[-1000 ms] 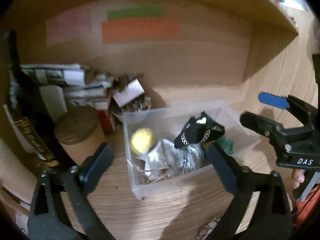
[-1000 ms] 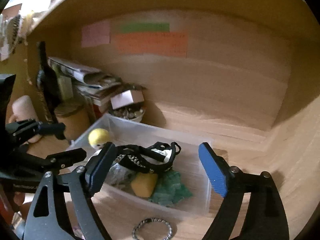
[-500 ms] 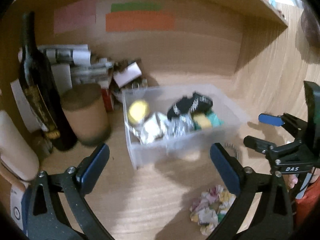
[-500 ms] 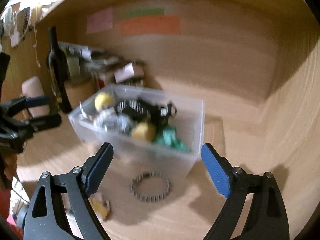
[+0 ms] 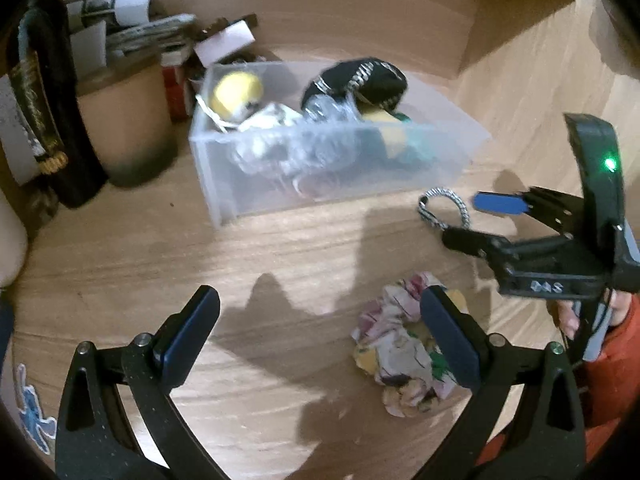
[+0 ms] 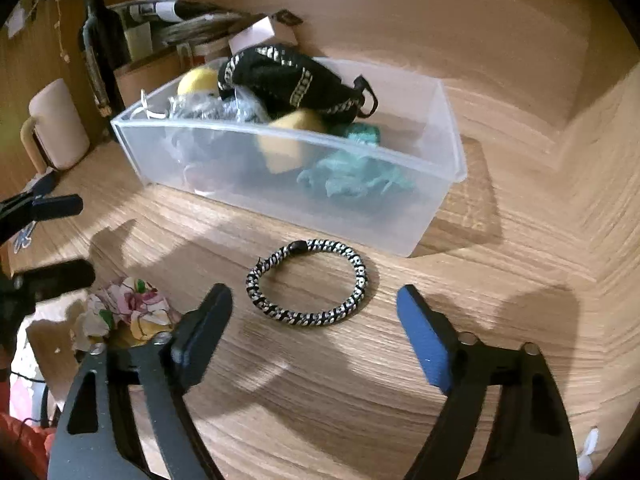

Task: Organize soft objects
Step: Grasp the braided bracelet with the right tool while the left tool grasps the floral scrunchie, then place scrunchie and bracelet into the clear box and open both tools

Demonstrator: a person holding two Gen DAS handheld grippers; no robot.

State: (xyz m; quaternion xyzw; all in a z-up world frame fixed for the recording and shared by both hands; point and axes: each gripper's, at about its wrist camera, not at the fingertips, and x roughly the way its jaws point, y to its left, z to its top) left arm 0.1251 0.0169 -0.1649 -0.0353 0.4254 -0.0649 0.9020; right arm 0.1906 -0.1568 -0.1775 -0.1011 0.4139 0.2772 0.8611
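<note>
A clear plastic bin [image 5: 472, 136] [image 6: 448, 128] on the wooden desk holds several soft things: a black band with pale trim [image 5: 360, 78] [image 6: 288, 80], a yellow ball [image 5: 236, 90], a yellow sponge [image 6: 288, 140], teal cloth [image 6: 352, 168]. A black-and-white braided hair tie [image 6: 316, 282] [image 5: 442, 208] lies in front of the bin. A floral scrunchie [image 5: 396, 344] [image 6: 128, 308] lies nearer. My left gripper [image 5: 320, 332] is open and empty, its right finger over the scrunchie. My right gripper [image 6: 316, 332] [image 5: 476, 220] is open and empty, just short of the hair tie.
A dark wine bottle [image 5: 44, 92] [image 6: 100, 48], a brown round canister [image 5: 128, 120], stacked papers [image 5: 120, 12] and a small open box [image 5: 228, 42] crowd the back left. A pink mug [image 6: 56, 124] stands left. A raised wooden step [image 5: 400, 20] runs behind the bin.
Both grippers have pulled back from the bin and tilted down toward the desk. The hair tie and the scrunchie have come into view in front of them.
</note>
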